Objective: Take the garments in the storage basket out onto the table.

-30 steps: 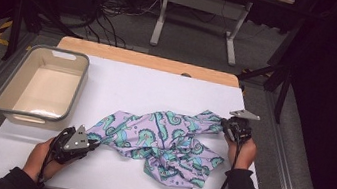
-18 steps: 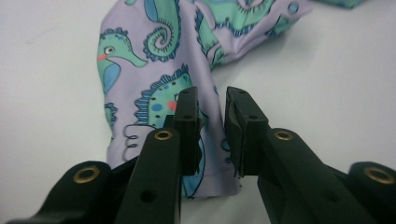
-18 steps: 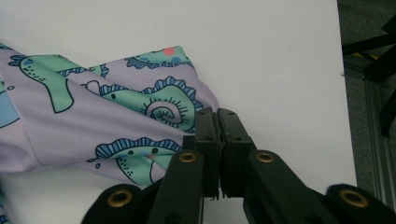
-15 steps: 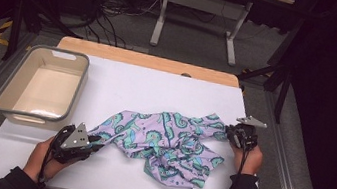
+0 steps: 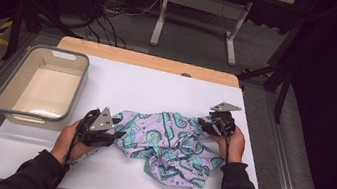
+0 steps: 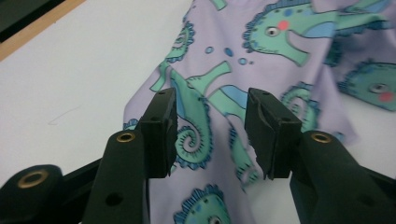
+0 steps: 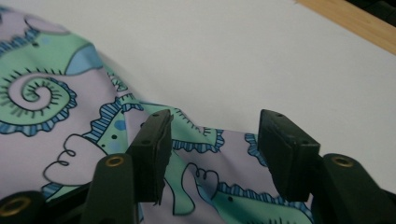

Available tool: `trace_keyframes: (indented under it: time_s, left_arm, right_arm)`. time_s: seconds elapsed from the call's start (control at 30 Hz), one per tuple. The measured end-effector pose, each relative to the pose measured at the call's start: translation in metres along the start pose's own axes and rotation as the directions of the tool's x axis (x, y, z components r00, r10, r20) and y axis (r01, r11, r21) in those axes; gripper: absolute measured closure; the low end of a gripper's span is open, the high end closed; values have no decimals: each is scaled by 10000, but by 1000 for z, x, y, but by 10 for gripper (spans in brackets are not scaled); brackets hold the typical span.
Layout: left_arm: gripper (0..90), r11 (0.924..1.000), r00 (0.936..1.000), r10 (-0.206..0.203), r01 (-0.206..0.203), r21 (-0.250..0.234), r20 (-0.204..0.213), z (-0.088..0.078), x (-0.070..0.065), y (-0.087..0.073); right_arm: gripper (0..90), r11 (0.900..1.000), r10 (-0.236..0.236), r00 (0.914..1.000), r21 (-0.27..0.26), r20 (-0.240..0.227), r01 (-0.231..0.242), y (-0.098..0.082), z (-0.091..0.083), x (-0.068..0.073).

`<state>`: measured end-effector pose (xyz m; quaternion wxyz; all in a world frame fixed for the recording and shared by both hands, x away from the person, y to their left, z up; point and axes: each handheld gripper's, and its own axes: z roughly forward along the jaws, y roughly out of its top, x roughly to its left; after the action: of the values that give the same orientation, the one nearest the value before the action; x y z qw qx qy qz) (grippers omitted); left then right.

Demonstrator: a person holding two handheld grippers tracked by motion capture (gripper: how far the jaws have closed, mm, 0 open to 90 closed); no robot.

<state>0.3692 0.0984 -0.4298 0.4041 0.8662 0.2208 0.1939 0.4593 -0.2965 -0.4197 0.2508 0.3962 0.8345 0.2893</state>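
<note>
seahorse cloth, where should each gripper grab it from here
Take the seahorse cloth by its two outer edges. Left gripper, jaws just opening, has a flat corner below its open jaws; right gripper, also just opening, straddles the hemmed edge. Each should come in low from its own side, where the fabric lies thin on the table.

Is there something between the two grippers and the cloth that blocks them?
Nothing visible does. The left gripper and the right gripper are both open, directly over the cloth, which lies crumpled on the table.
</note>
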Motion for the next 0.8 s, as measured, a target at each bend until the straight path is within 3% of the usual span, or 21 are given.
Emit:
trace_keyframes:
  time_s: [0.1,0.13,0.2,0.27,0.37,0.4,0.43,0.53,0.6,0.7,0.8]
  left_arm:
    - [549,9985,9994,-310,302,455,173,15,8,-2]
    - [549,9975,9992,-385,377,590,132,19,10,-3]
    - [556,9951,9983,-590,586,793,23,24,13,-5]
    - [564,9931,9975,-694,699,938,-91,26,16,-7]
    - [571,9876,9954,-952,938,1259,51,31,19,-11]
    - [571,9843,9948,-1007,978,1470,126,33,20,-13]
    - [578,9822,9942,-1050,1004,1585,209,35,21,-14]
    - [653,9799,9892,-1365,1269,1542,532,34,23,-16]
    - [741,9805,9897,-1323,1225,1539,552,34,23,-16]
    - [863,9811,9939,-1059,996,1659,295,32,22,-16]
    - [885,9820,9949,-1003,1010,1595,-125,33,23,-16]
  right_arm:
    - [471,9902,-846,9935,1179,758,753,5,12,-3]
    - [471,9893,-810,9926,1289,906,690,5,15,-7]
    - [451,9909,-98,9965,1345,828,-15,2,19,-20]
    - [434,9871,611,9934,1417,974,-746,-3,23,-33]
    - [429,9840,1040,9919,1374,726,-1132,-7,25,-39]
    - [463,9846,1037,9925,1345,640,-1116,-7,25,-40]
    - [559,9839,1181,9922,1299,399,-1223,-8,25,-40]
    - [774,9823,1450,9893,1227,-185,-1416,-9,24,-40]
    - [853,9822,1270,9919,1393,-3,-1258,-8,23,-39]
    - [867,9814,1339,9906,1350,284,-1366,-9,19,-39]
    - [870,9814,1568,9835,972,900,-1654,-10,10,-44]
